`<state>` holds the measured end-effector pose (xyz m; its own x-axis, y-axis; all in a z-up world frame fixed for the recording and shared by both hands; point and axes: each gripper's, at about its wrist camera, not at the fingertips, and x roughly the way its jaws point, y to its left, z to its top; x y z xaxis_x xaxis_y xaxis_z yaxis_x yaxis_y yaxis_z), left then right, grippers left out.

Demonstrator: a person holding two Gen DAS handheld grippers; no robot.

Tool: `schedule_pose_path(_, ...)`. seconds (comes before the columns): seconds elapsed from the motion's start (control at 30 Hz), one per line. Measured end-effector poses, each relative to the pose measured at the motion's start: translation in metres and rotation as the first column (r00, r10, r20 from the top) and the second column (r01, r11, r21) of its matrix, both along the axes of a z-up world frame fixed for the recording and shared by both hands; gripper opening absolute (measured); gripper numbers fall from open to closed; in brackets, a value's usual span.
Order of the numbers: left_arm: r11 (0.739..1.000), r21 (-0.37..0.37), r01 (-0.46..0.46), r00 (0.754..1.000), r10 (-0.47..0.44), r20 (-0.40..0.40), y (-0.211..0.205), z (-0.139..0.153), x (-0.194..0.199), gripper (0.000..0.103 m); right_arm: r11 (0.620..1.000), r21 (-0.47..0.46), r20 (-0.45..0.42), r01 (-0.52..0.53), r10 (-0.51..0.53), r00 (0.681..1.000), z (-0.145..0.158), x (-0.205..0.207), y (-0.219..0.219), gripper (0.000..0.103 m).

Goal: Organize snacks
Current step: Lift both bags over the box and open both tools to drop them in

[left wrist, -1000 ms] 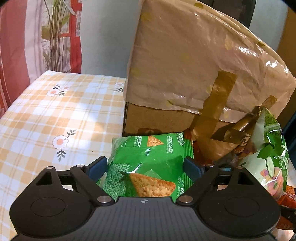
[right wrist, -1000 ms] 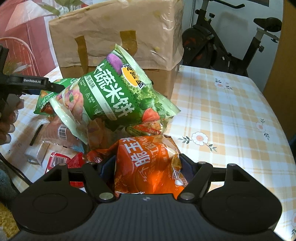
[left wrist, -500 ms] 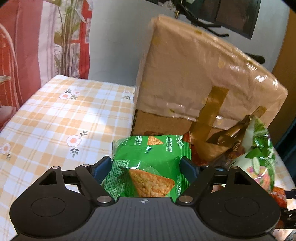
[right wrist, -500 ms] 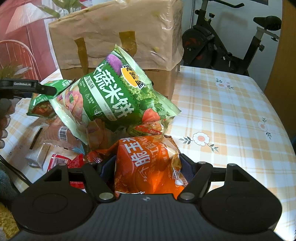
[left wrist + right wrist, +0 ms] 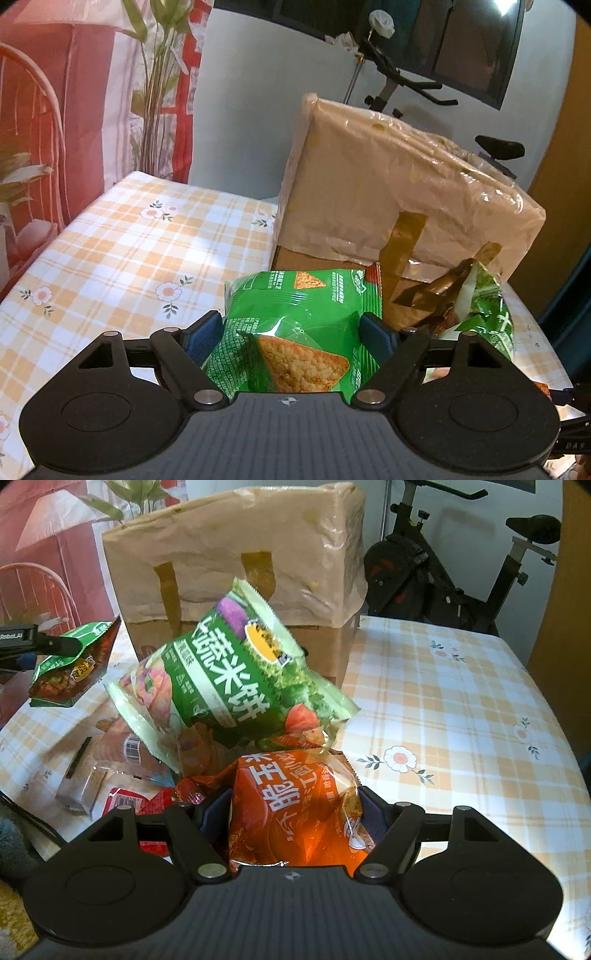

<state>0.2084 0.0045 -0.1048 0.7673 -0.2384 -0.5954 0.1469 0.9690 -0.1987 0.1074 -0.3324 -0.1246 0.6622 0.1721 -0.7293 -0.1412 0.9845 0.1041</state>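
On my left wrist view: left gripper [image 5: 291,332], jaws pinching a green snack packet [image 5: 295,332]. The packet sits squarely between the two blue pads, its sides pressed in by them, its printed triangle cracker facing my camera and its top seam standing above the jaws. From the right wrist view I see this same packet held clear of the bench [image 5: 461,709], off to the left.

On my right wrist view: right gripper [image 5: 291,808], jaws pinching an orange snack packet [image 5: 295,812]. It fills the gap from pad to pad, upright, with its top edge rising past the fingertips.

Item just beyond the orange packet: a large green vegetable-cracker bag [image 5: 236,679], tilted, propped over the pile, with the cardboard box [image 5: 240,565] behind it. The box is wrapped on top in tan plastic with brown tape strips.

Items lying on the bench to the left of my right jaws: a clear wrapped pack with a barcode [image 5: 125,749] and small red sachets [image 5: 122,805].

Bench cover: orange-and-white check with flower prints.

Background: an exercise bike [image 5: 443,572] behind the bench.
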Motion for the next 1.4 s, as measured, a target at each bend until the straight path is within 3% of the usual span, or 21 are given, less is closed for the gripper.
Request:
schedule_pose_path(0.5, 1.000, -0.006, -0.003, 1.000, 0.003, 0.019, 0.001, 0.003, -0.005, 0.083, 0.996, -0.016, 0.044, 0.085, -0.084, 0.995, 0.011, -0.009, -0.023, 0.074)
schedule_pose_path(0.7, 1.000, 0.004, -0.004, 0.998, 0.004, 0.066, 0.001, 0.017, -0.003, 0.083, 0.991, -0.032, 0.093, 0.133, -0.129, 0.987, 0.025, -0.012, -0.039, 0.074)
schedule_pose_path(0.9, 1.000, 0.008, 0.004, 0.989, -0.005, 0.146, -0.004, 0.043, 0.001, 0.083, 0.984, -0.011, 0.192, 0.176, -0.171, 0.966, 0.058, -0.011, -0.053, 0.074)
schedule_pose_path(1.2, 0.999, -0.015, 0.041, 0.963, -0.036, 0.266, -0.020, 0.095, 0.022, 0.084, 0.996, 0.025, 0.395, 0.086, -0.089, 0.914, 0.127, 0.021, -0.043, 0.074)
schedule_pose_path(1.4, 0.996, -0.003, 0.091, 0.946, -0.086, 0.313, -0.045, 0.120, 0.052, 0.084, 1.000, 0.011, 0.487, -0.024, 0.015, 0.873, 0.159, 0.069, -0.021, 0.074)
